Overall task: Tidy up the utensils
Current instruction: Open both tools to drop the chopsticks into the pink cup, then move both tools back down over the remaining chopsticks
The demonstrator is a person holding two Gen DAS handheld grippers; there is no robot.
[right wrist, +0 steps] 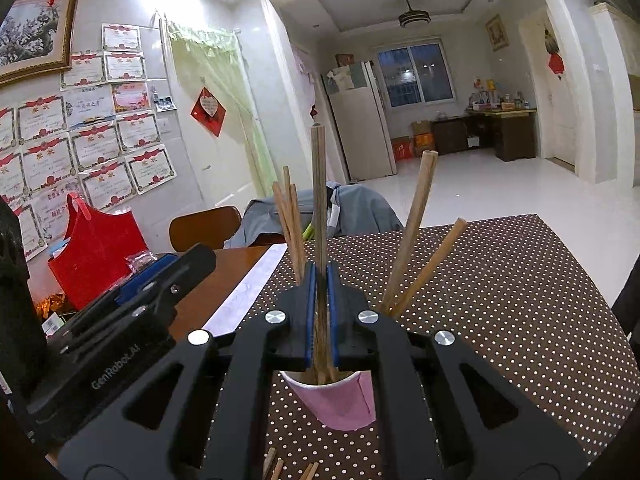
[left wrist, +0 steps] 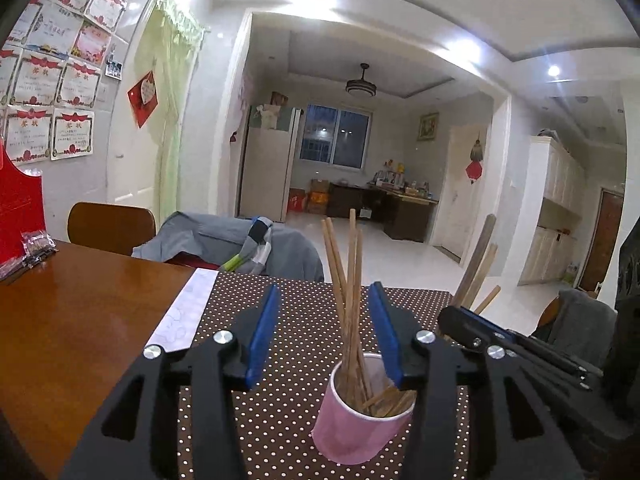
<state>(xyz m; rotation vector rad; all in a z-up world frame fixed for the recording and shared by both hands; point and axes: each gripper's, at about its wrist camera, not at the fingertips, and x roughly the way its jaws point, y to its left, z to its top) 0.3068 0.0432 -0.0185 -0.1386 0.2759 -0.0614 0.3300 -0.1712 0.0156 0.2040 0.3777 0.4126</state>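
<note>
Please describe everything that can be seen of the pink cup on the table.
The pink cup is a small paper-like cup, pink outside and white inside, wider at the rim than at the base. It stands upright on the brown dotted tablecloth. Several wooden chopsticks stand inside it and lean apart in different directions. The open left gripper has one blue finger at each side above the cup. The right gripper is closed on one chopstick just above the rim.
</note>
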